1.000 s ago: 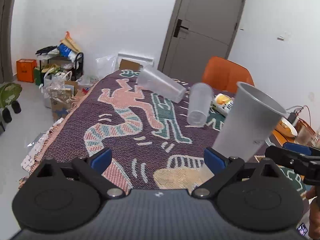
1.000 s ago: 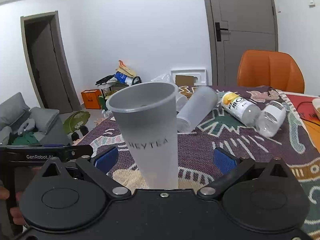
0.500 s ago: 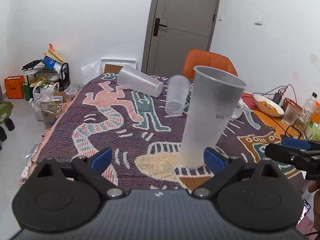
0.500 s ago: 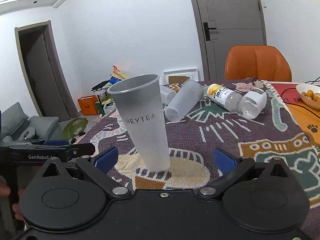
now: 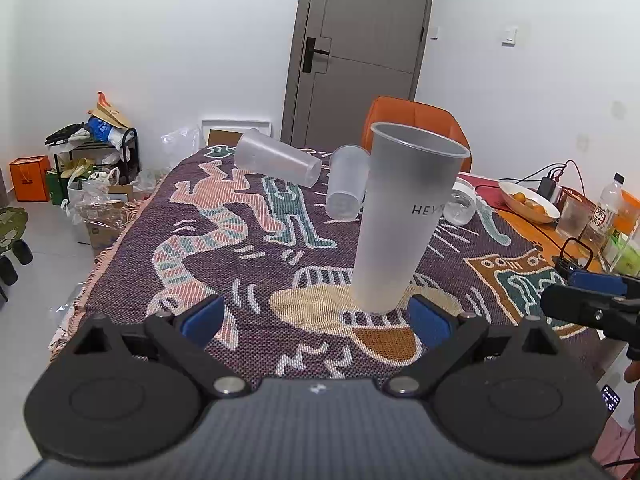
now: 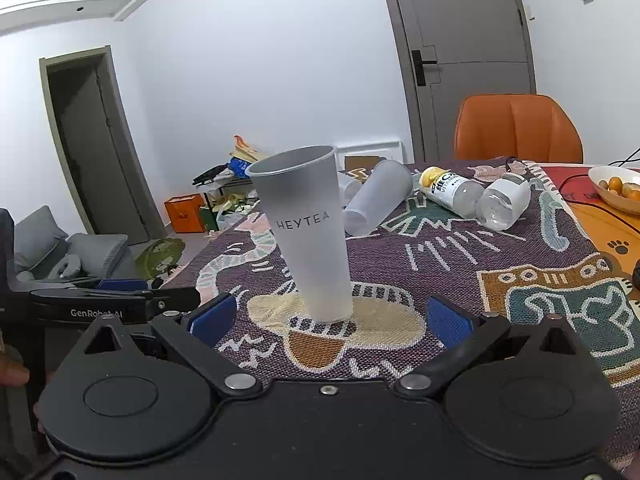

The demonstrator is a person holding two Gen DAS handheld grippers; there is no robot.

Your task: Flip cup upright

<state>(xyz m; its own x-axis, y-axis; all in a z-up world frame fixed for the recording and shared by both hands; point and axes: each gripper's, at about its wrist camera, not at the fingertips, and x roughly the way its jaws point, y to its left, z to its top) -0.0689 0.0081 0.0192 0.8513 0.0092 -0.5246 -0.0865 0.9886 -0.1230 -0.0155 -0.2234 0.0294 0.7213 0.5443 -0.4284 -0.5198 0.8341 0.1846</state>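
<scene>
Left wrist view first: the frosted cup [image 5: 404, 220] now stands mouth-up at centre-right of the frame, base planted on the woven cloth [image 5: 224, 240] covering the table. A second ago it sat hard against the right side of the frame, close to the camera; now it reads farther off and free, so both tools have backed away. The left claw [image 5: 316, 316] is spread wide, blue pads [image 5: 202, 314] gripping nothing, the cup's base just ahead of its right-hand pad. I'd call the flip done, with only the retreat left. The cup is a tall, tapered, translucent plastic cone with a thin rolled rim, lettering partly showing. Two clear cups [image 5: 280, 162] lie on their sides behind it, upper centre.

Over to the right wrist view: same cup [image 6: 308, 236], centre frame, "HEYTEA" printed across matte, cloudy walls, leaning slightly with the fisheye. It has shrunk in the frame compared with moments ago. The right claw [image 6: 330, 318] is also wide apart and empty, the cup standing beyond its gap, touching neither pad. The cloth is coarse, knitted, brightly patterned. Two plastic bottles [image 6: 472, 196] lie toppled at upper right.
</scene>
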